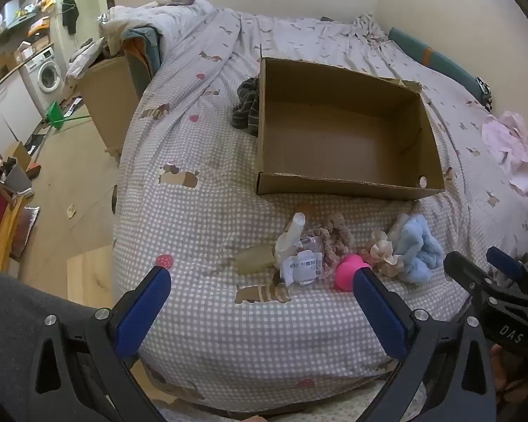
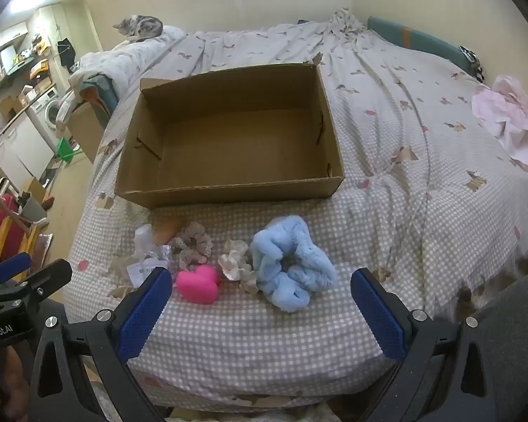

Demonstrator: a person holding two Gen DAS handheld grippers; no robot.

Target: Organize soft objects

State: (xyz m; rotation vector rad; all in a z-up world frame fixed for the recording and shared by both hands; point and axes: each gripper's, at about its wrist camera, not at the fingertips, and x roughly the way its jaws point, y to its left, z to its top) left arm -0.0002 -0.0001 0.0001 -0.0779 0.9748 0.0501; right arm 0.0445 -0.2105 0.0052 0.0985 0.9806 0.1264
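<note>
Since the cardboard box (image 2: 228,140) sits empty, you've sorted nothing: blue scrunchie (image 2: 292,263), pink heart (image 2: 198,283) and the rest wait; left gripper (image 1: 264,302) and right gripper (image 2: 262,302) gape, holding nothing.

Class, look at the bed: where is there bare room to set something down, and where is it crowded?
Free: the floor of the cardboard box, and the checked bedspread between the pile and the bed's near edge. Crowded: the strip before the box, holding the blue fluffy scrunchie, pink heart, cream scrunchie and plastic wrappers.
</note>
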